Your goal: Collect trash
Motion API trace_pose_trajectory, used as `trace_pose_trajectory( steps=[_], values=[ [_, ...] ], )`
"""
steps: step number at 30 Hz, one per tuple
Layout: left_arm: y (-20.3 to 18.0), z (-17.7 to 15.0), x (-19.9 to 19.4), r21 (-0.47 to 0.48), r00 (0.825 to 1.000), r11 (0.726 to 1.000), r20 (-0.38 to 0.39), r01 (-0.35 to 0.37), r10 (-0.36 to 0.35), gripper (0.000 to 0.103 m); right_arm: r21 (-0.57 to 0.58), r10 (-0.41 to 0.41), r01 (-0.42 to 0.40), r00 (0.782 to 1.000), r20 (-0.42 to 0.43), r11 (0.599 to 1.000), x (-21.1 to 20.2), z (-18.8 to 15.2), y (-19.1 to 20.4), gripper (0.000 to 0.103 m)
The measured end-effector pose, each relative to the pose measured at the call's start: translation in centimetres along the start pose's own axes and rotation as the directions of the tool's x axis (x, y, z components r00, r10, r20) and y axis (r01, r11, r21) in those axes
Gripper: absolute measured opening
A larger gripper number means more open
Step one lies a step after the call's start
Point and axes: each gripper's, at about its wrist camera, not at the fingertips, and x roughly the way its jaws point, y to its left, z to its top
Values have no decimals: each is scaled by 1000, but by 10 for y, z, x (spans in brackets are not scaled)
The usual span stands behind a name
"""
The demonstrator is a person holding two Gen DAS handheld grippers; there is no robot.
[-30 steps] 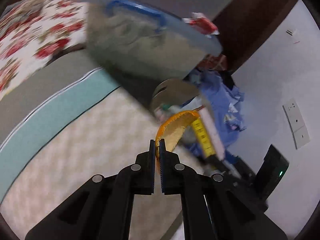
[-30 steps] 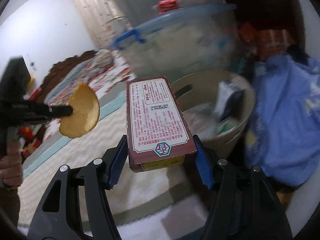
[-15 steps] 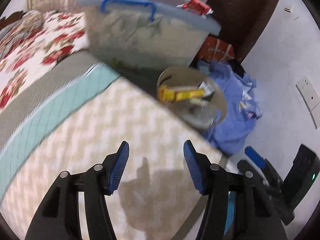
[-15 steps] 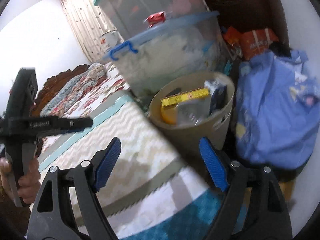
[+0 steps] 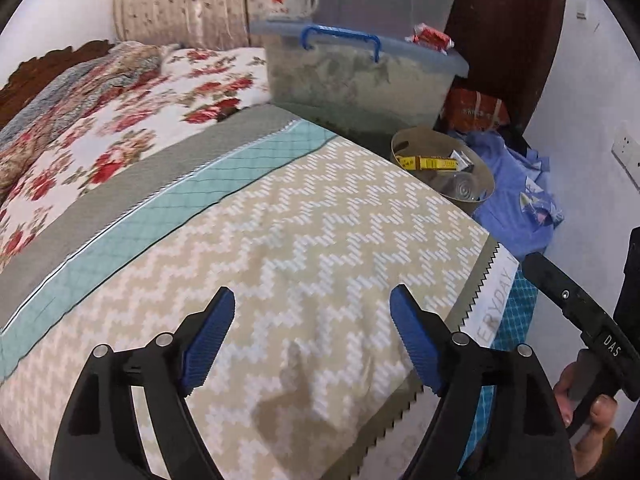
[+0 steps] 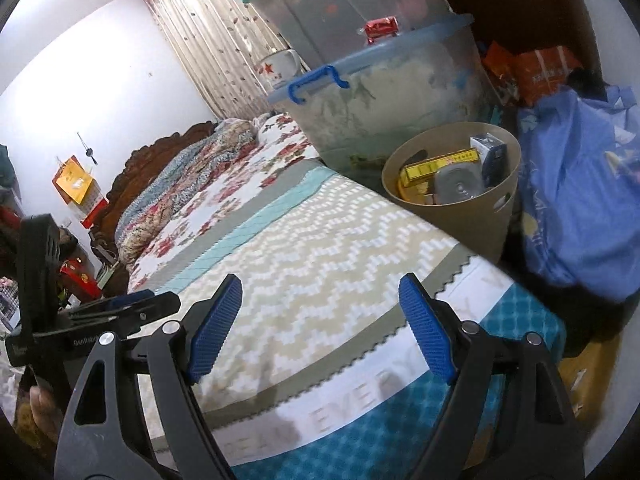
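A: Right wrist view: where is the trash?

B: Packed in the tan wastebasket (image 6: 476,216), yellow box (image 6: 438,168) on top, well beyond the right gripper (image 6: 320,326), whose blue pads stand wide apart over the zigzag bedcover (image 6: 320,240) with nothing between them.

A: And the left gripper (image 5: 312,338)?

B: Its jaws are opening, also empty; the wastebasket (image 5: 486,192) sits far ahead. Items under the box are hard to make out.

Tan round bin (image 6: 472,216) stands upright on the floor at the bed's far right corner, just beside the mattress edge. Inside – yellow box (image 6: 438,168) lying tilted, clear crumpled plastic (image 6: 458,186), dark blue-white carton (image 6: 494,156) upright at right.
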Motion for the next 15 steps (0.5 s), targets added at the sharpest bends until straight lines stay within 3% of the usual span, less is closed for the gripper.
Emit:
trace_pose_trajectory(
  steps=[5, 10, 15],
  values=[
    [9, -16, -30, -8, 999, 1000, 39, -14, 15, 82, 25, 3, -4, 1000, 14, 1000, -20, -11, 22, 83],
    [24, -33, -61, -24, 992, 997, 95, -77, 79, 93, 49, -17, 15, 999, 40, 999, -40, -19, 43, 94],
    [42, -48, -87, -47, 978, 988, 140, -146, 151, 94, 51, -37, 35, 999, 40, 998, -49, -30, 69, 99]
  ],
)
